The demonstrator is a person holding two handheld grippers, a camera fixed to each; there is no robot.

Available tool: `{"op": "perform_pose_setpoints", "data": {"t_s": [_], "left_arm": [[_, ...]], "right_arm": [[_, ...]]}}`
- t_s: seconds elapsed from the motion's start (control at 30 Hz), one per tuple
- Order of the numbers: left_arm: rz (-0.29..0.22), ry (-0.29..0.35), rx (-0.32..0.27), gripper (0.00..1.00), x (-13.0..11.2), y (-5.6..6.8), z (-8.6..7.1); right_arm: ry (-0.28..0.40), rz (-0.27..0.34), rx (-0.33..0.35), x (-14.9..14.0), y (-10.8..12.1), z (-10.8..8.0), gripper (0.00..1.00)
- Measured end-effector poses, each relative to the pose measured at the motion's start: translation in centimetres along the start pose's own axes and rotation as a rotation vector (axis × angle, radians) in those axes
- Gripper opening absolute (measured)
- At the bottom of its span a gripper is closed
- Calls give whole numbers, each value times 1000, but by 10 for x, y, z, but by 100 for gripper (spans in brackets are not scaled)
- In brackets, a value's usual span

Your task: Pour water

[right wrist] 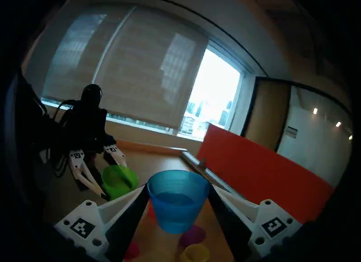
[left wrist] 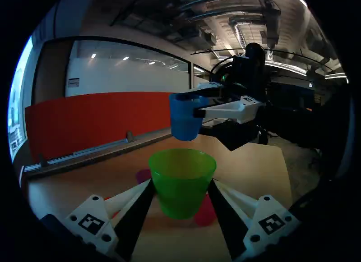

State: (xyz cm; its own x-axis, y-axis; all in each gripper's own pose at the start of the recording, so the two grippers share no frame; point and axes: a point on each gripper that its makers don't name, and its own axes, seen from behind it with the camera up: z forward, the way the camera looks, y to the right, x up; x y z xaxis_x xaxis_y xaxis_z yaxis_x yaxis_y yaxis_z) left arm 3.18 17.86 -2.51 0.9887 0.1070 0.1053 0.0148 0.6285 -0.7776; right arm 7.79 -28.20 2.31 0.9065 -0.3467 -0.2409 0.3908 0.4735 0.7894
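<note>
Twice over, clamping cups: pinching the green cup (left wrist: 182,190) between both fingers of the left gripper (left wrist: 182,183), pinching the blue cup (right wrist: 178,212), water showing inside, between both fingers of the right gripper (right wrist: 178,190). Holding the blue cup higher than the green cup and just beyond it, over the wooden table (left wrist: 252,167), above a purple cup (right wrist: 193,235) and a yellow cup (right wrist: 195,253).

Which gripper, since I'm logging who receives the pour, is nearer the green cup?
Left. The left gripper is clamped on the green cup; the right gripper, holding the blue cup, is higher up and apart from it.
</note>
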Motion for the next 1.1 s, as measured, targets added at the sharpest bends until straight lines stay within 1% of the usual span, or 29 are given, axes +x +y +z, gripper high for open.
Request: {"op": "perform_pose_setpoints", "data": {"t_s": [0.27, 0.6, 1.1], "left_arm": [[-3, 7, 2, 81, 0, -1, 0], [-2, 8, -1, 81, 3, -2, 0], [-9, 21, -4, 81, 8, -1, 3]], "right_arm": [[2, -67, 13, 9, -5, 5, 93], [11, -116, 8, 13, -5, 8, 93], [19, -209, 5, 30, -5, 13, 93]]}}
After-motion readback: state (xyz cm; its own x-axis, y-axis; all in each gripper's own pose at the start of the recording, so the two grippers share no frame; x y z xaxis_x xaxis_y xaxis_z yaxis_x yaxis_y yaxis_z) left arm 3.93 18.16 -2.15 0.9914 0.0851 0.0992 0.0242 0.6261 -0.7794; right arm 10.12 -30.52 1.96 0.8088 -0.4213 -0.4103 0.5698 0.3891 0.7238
